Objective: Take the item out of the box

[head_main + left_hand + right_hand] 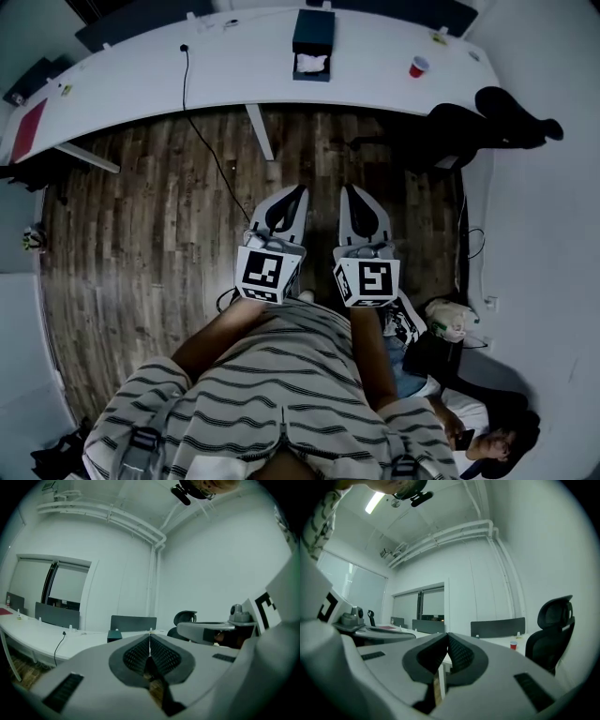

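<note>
Upper right, a red cup [419, 67] stands on the white table [141, 80]; a black chair [469, 127] sits just below on the wooden floor [141, 216].

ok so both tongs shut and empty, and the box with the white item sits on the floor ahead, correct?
Not quite. The box with the white item sits on the white desk, not on the floor; the head view shows it. The rest holds: left tongs and right tongs are both shut and empty.

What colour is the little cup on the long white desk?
The cup is red; the head view shows it best.
</note>
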Demonstrator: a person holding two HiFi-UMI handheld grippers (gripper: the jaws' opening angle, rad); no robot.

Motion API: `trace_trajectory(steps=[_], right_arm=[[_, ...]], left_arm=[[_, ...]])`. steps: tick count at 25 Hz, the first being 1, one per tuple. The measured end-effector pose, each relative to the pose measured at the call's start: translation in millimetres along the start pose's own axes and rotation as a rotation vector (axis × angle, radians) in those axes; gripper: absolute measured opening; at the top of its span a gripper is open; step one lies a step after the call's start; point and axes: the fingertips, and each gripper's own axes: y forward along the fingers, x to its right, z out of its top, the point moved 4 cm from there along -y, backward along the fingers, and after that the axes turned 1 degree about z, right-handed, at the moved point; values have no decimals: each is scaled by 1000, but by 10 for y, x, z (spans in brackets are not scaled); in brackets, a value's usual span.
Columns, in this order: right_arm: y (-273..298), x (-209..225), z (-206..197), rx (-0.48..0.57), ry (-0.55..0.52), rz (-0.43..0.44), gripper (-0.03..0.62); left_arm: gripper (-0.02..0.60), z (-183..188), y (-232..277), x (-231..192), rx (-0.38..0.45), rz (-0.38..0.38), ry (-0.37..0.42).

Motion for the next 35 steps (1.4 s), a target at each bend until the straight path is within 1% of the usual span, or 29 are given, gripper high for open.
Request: trace_trajectory(steps=[2,5,12,15,19,27,31,35], right_arm=[[283,69,51,8,-4,-7,18],[728,191,131,10,27,-35,18],[1713,434,219,-24,77,-112,18],[2102,497,293,-18,79,-134,18],[2514,616,355,-22,69,-185,18],[3119,771,382,-40,48,-252,18],[3338,884,354,-56,53,-256,18],[3499,993,274,-73,65,-242,18]], left_arm=[[25,23,224,-215,4,-3,-13],[25,116,600,-541,5,-19,-25],[25,401,1419,-1266,-7,-71,-29],[25,516,1706,-1590,-7,-86,-42],[25,599,2083,-1895,-5,-121,-51],[25,665,2637,-2278,-17,-164,-56],[26,654,2866,-2406,-28,-162,-51],[25,552,3025,-2471,-52,-149,-59]])
